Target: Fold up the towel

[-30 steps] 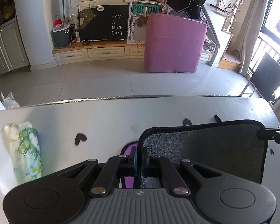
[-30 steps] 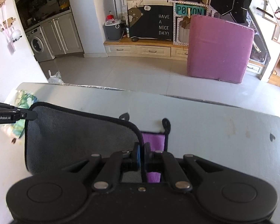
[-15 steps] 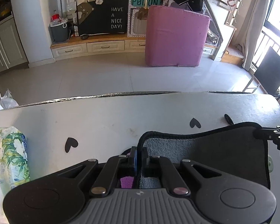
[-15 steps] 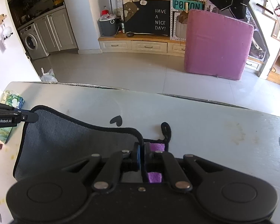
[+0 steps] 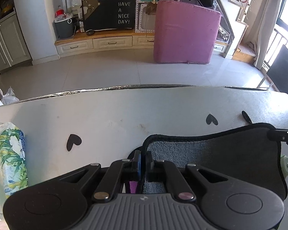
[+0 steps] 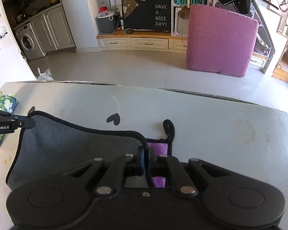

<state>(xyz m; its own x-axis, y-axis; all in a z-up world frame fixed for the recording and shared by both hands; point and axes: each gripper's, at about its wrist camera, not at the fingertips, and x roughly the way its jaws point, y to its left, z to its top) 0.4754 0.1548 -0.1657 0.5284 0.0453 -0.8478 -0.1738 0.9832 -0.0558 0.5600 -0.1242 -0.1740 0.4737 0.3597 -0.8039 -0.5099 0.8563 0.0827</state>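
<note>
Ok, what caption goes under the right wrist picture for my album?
Right gripper and left gripper each pinch a corner of the black-edged grey towel above the white table.

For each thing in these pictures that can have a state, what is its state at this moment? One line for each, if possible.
Towel: grey side up, one edge lifted off the table, sagging between the two grippers; purple side showing underneath.
Left gripper: shut on the towel's left corner.
Right gripper: shut on the towel's right corner.
Hanging loop: lying flat on the table.
Tissue pack: lying on the table, left of the towel, apart from it.
</note>
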